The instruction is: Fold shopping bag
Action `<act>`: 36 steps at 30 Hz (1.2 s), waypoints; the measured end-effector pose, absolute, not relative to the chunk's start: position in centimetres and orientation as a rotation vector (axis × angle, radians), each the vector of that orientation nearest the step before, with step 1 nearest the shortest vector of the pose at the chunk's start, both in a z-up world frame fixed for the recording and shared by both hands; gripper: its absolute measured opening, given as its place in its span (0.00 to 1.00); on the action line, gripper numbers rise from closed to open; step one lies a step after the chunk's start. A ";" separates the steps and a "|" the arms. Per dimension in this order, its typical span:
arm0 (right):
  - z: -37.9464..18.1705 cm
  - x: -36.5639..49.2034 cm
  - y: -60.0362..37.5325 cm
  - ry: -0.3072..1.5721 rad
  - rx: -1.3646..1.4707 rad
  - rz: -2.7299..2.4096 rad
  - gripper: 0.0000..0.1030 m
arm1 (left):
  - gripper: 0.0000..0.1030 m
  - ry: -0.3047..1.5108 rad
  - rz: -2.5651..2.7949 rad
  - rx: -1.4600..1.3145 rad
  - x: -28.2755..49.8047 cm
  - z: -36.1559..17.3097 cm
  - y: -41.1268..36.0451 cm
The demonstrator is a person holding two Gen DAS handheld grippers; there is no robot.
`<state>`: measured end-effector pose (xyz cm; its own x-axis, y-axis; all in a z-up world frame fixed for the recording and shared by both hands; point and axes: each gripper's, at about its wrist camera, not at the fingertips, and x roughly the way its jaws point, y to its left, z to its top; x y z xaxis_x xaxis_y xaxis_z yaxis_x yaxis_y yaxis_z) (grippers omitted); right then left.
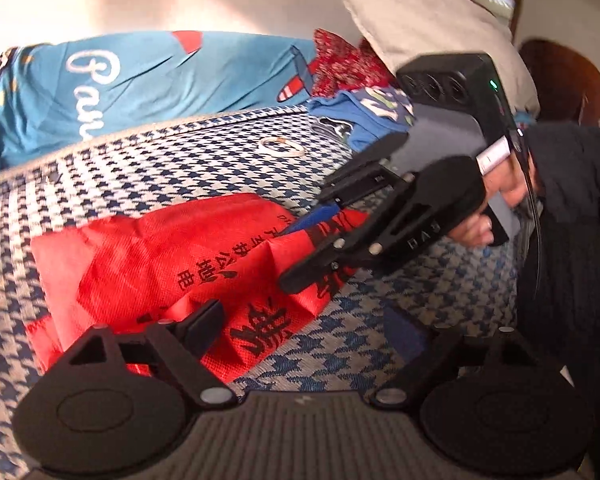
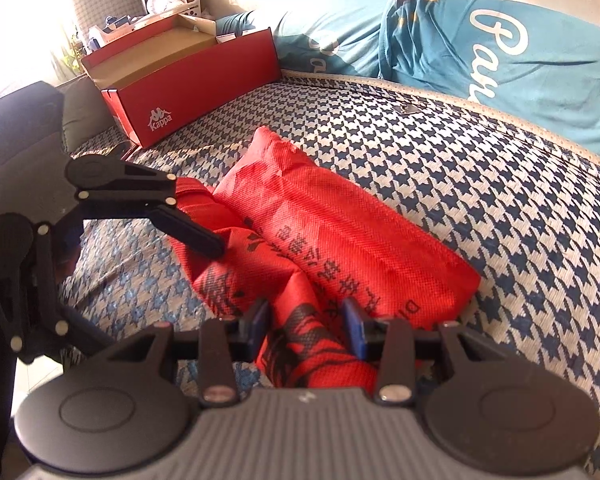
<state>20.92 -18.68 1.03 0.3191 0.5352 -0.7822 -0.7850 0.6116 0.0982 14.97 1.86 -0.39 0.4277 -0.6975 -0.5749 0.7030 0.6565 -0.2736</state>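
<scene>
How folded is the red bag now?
Partly folded: the red bag lies bunched lengthwise in thick creased layers, one end pinched in the right tongs.

Shopping bag is red woven-look fabric with black printed characters; it lies on a bed cover in navy-and-white houndstooth with a beige dotted border. Both grippers, left gripper and right gripper, are matte black with grey ribbed bodies, silver pins and blue pads. Around them: teal blanket with white script lettering and a red patch, shoebox red outside with white logo and tan inside, off-white pillow, red floral cloth, blue patterned cloth.
</scene>
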 end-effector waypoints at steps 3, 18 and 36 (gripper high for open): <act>1.0 21.0 -18.6 0.881 -0.329 0.886 0.35 | 0.84 0.720 -0.866 -0.060 15.6 -0.8 2.3; 4.3 18.4 -18.9 0.742 -0.337 0.810 0.35 | 0.78 0.757 -0.821 -0.145 16.3 -1.7 2.7; 4.6 14.6 -18.2 0.703 -0.455 0.776 0.13 | 0.78 0.756 -0.819 -0.157 16.3 -1.8 2.9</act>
<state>14.64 -18.21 4.59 0.5089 0.4750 -0.7179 -0.7615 0.6373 -0.1182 16.28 2.88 -1.80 0.4420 -0.7097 -0.5486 0.6031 0.6879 -0.4038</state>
